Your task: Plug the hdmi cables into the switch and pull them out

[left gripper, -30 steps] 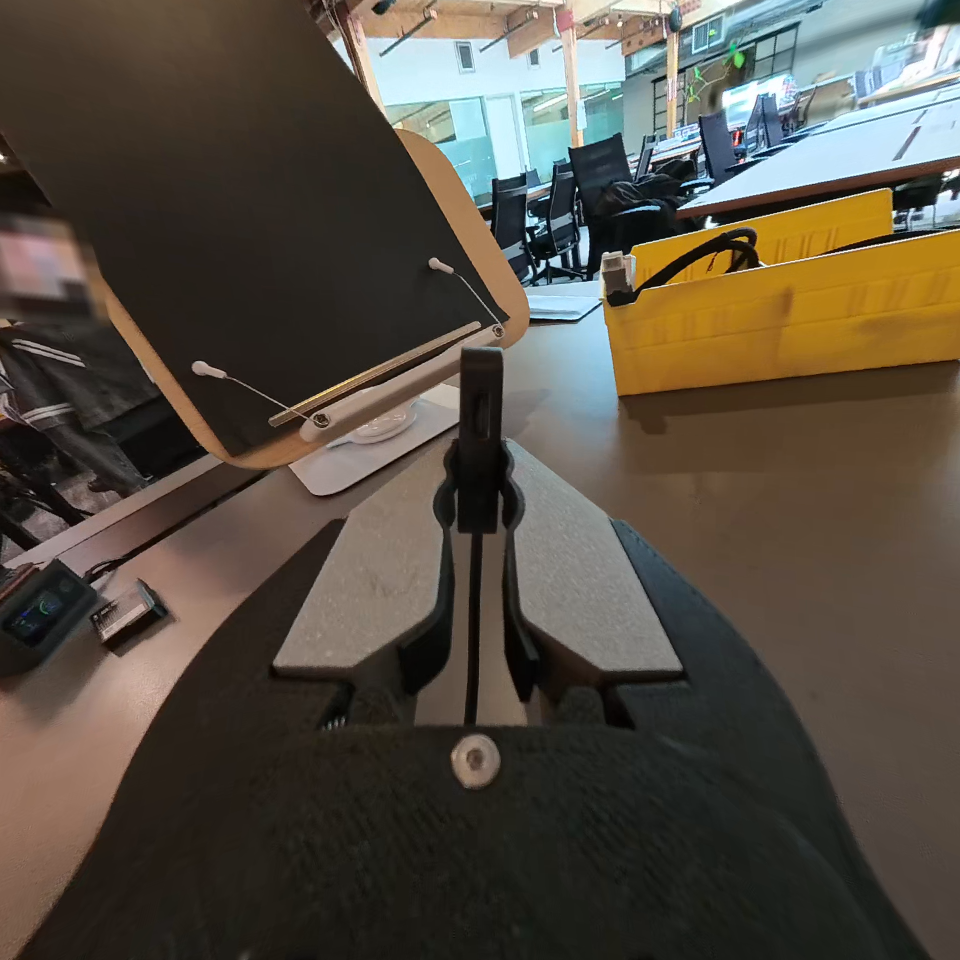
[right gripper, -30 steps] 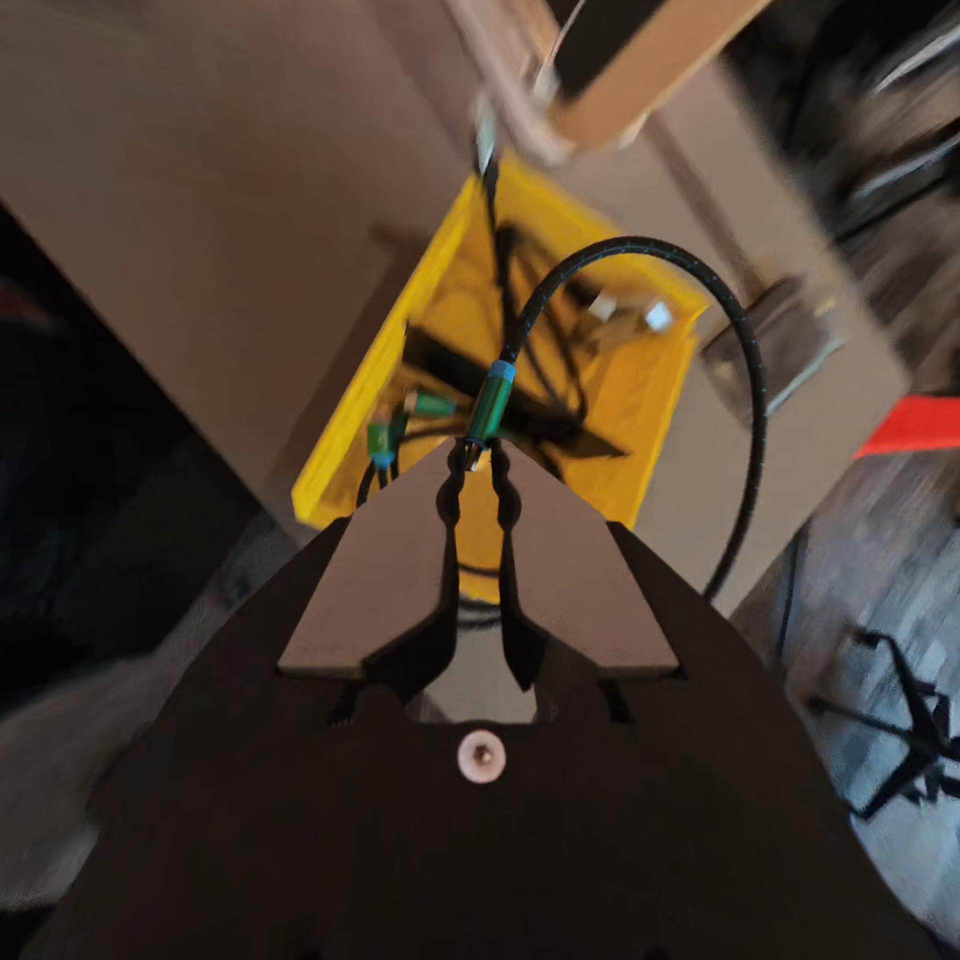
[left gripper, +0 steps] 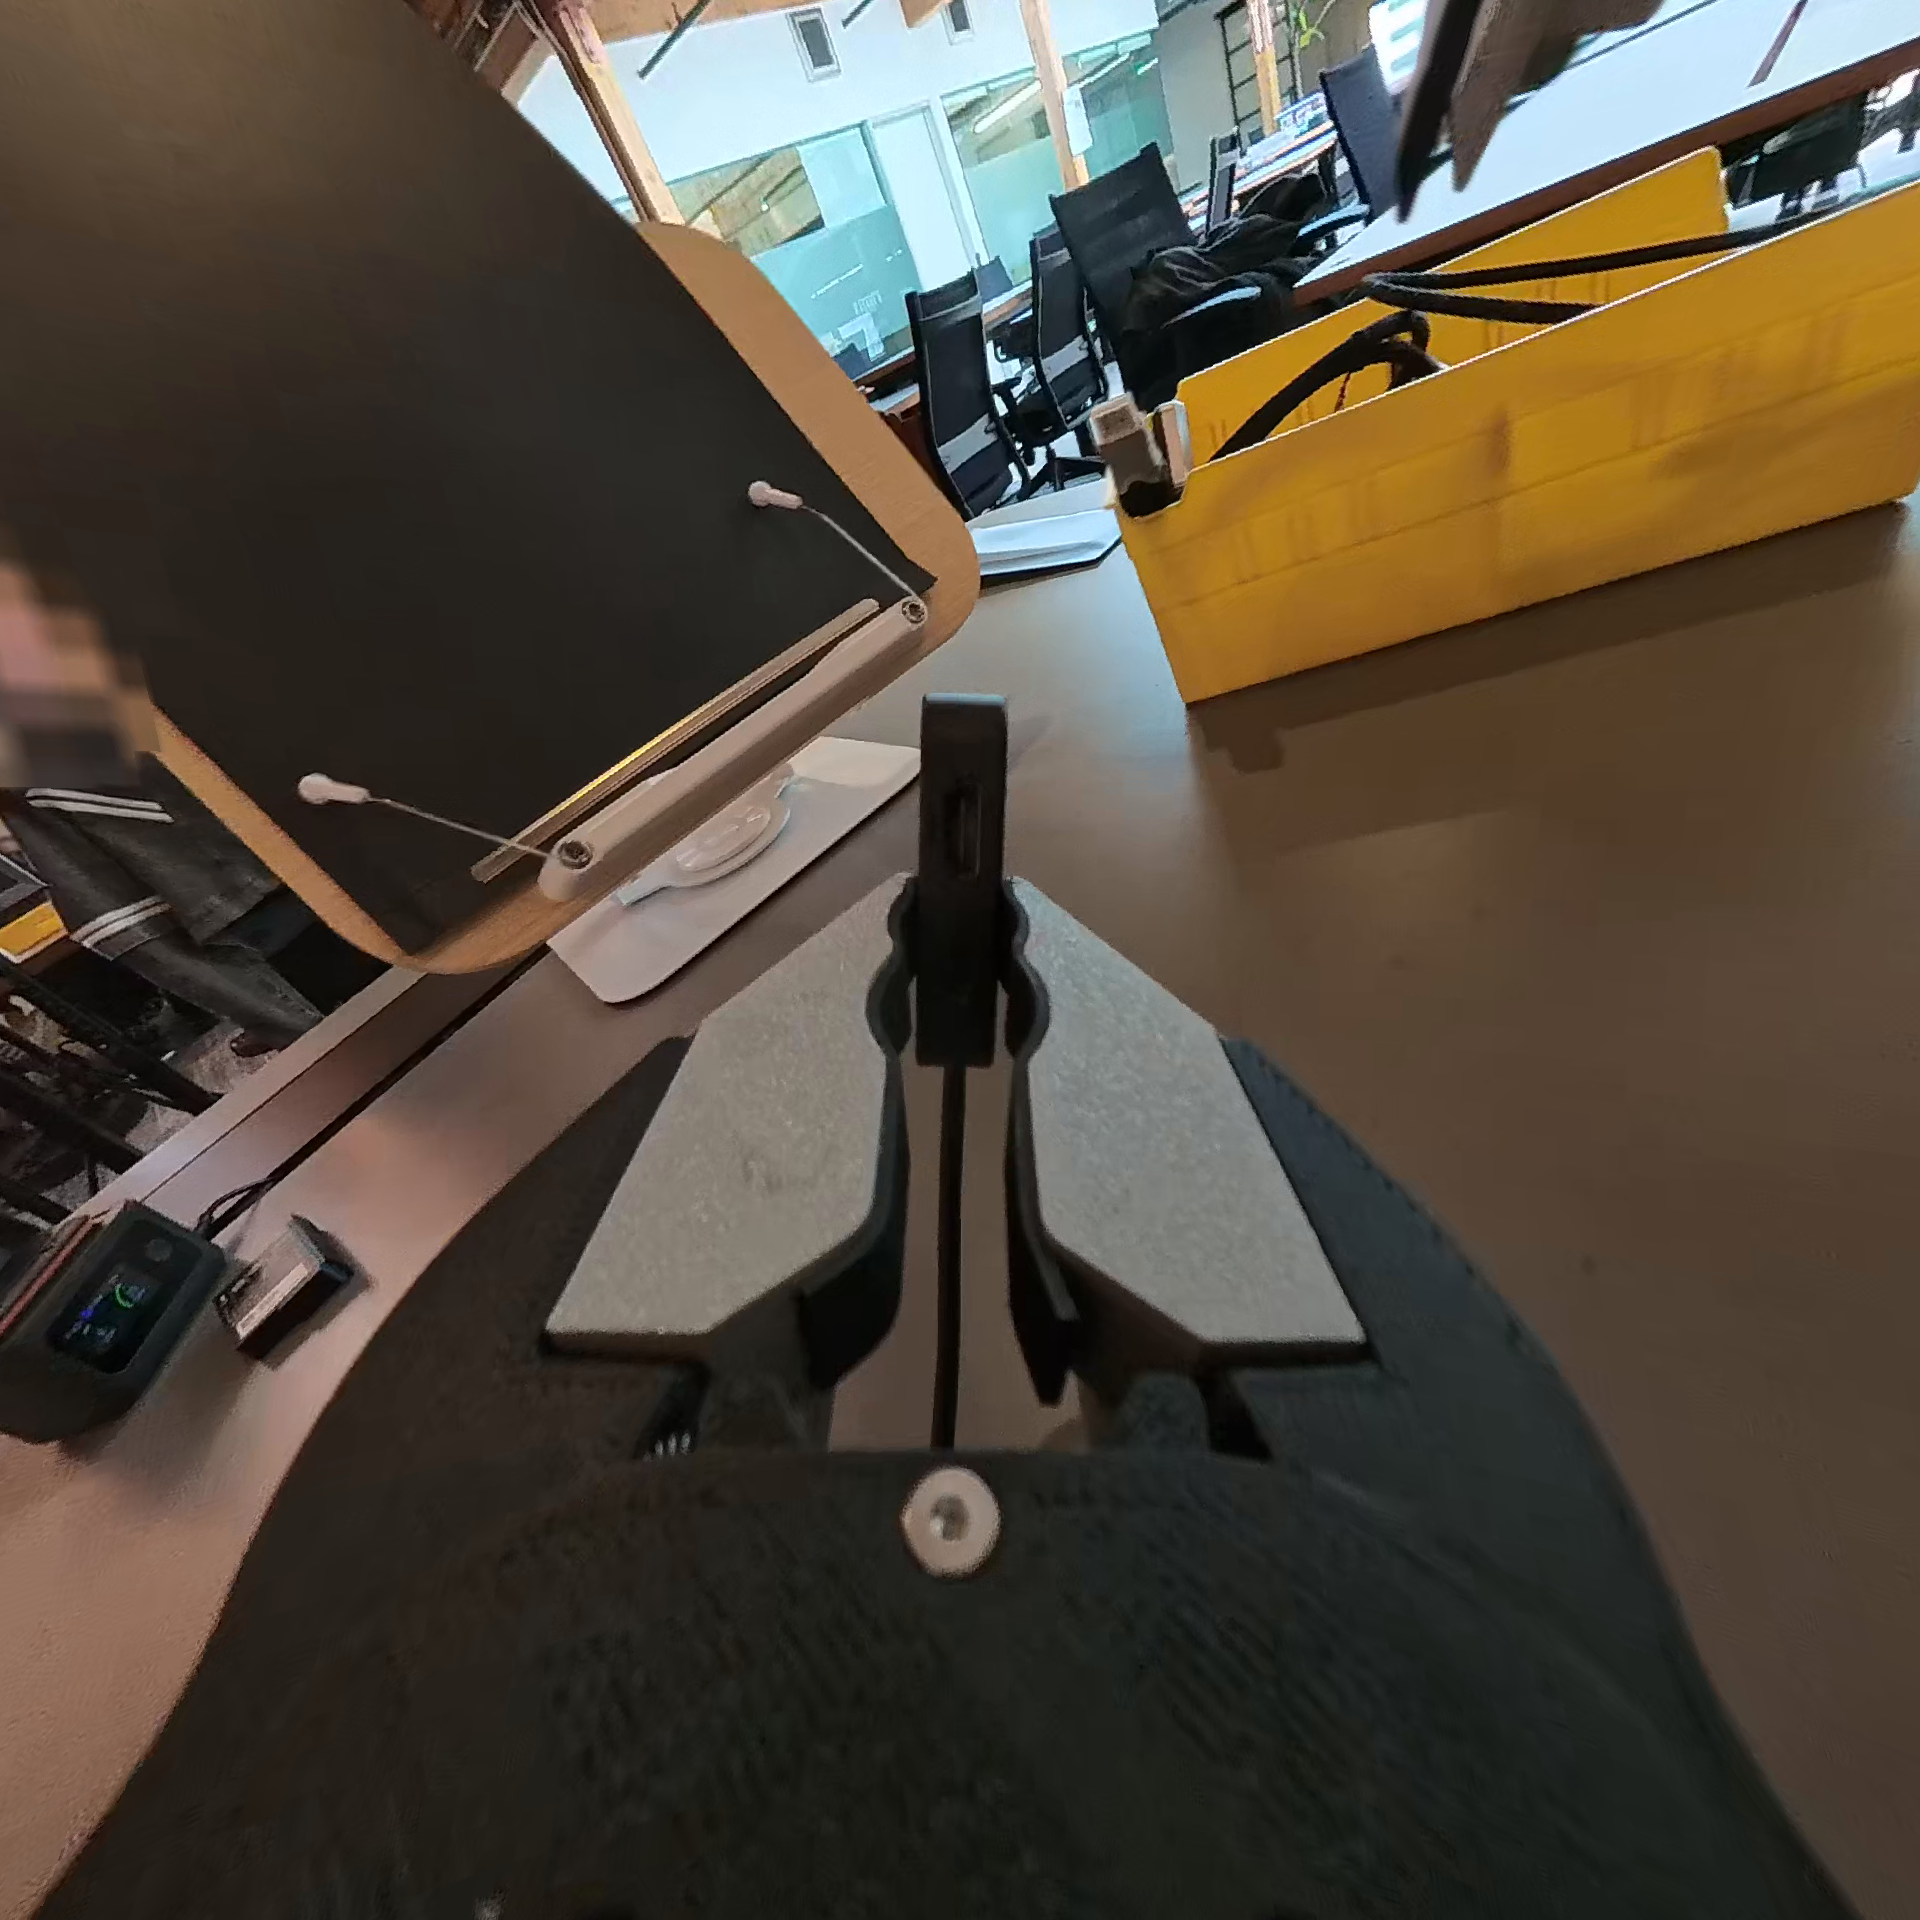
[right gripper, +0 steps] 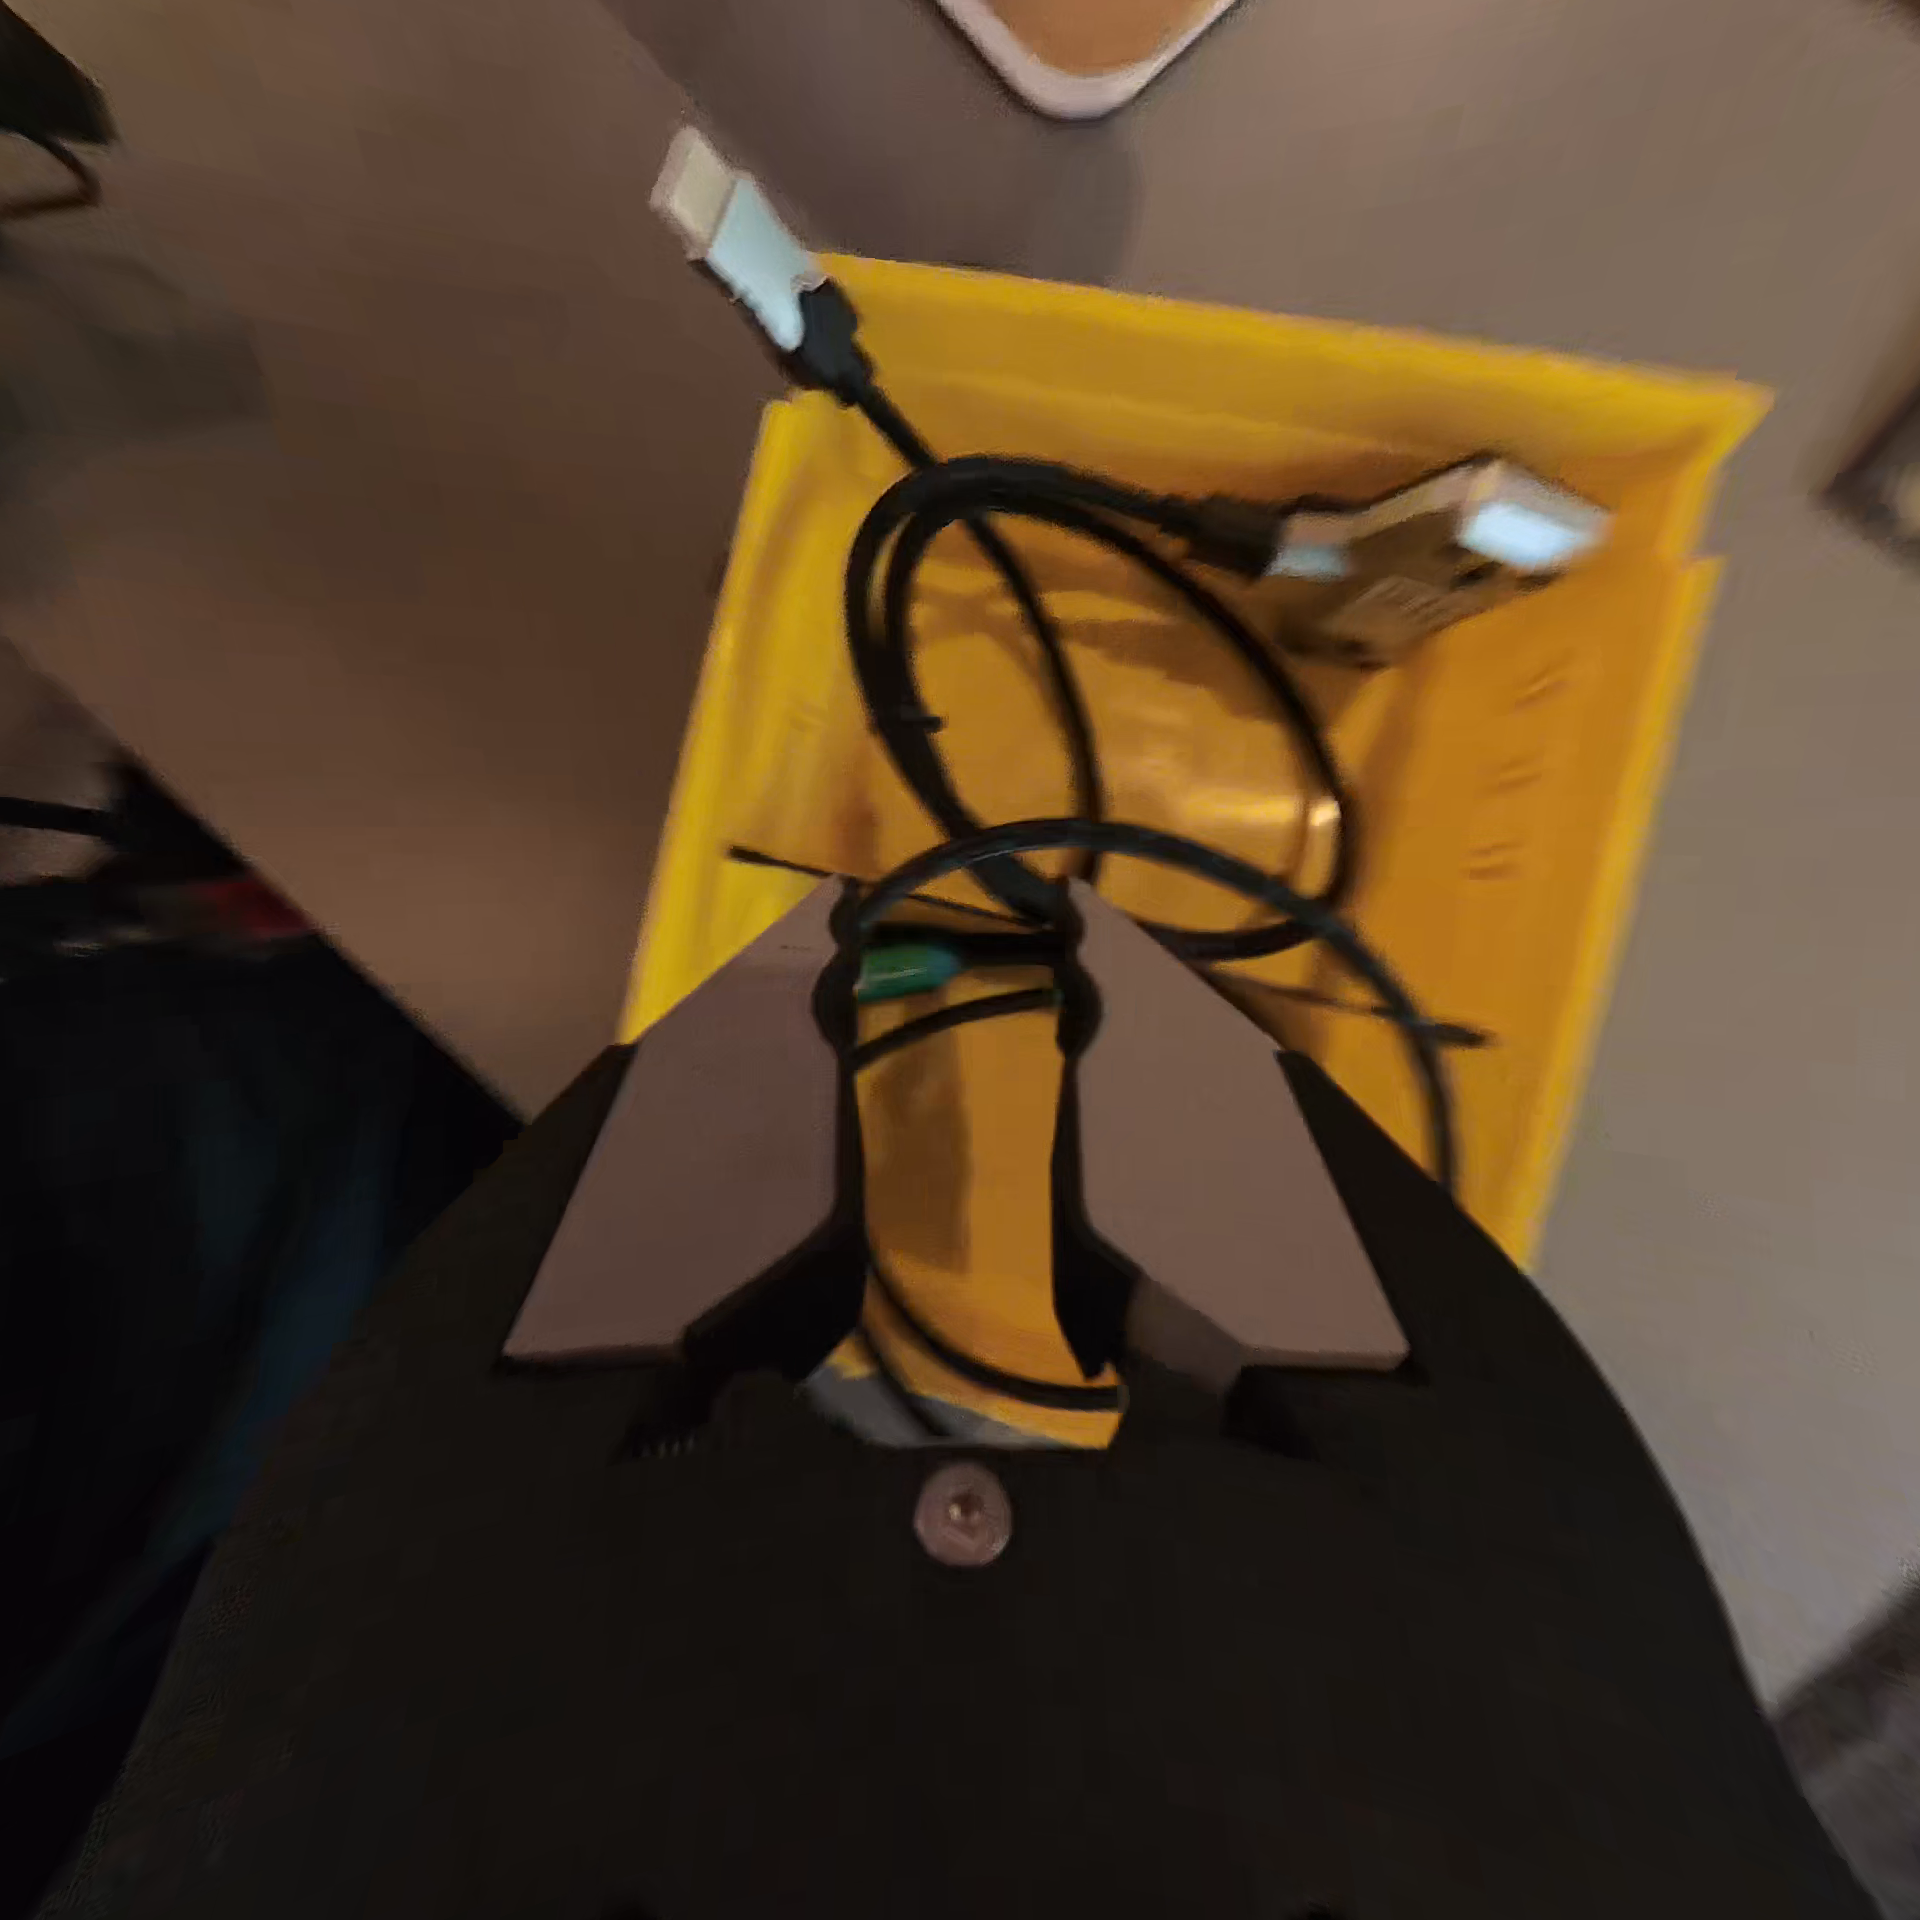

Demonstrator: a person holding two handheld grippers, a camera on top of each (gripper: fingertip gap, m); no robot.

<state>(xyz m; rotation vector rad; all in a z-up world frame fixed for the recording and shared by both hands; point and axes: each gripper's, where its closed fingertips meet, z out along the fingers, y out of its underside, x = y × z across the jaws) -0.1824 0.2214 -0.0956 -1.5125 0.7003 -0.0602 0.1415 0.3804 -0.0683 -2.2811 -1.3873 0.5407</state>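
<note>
The left gripper (left gripper: 961,940) is clamped on the black switch (left gripper: 962,831), which stands upright between its fingertips; a thin black cord runs from its lower end back toward the gripper body. One port on its facing edge shows; the rest is hard to make out. Beyond, up and to the right, sits the yellow box (left gripper: 1507,499).

The right gripper (right gripper: 954,940) hangs over that box (right gripper: 1475,831) with its jaws apart, holding nothing. Black cables (right gripper: 1091,675) coil just ahead of the tips. A green plug (right gripper: 904,971) lies between them, blurred and partly hidden by the left finger.
</note>
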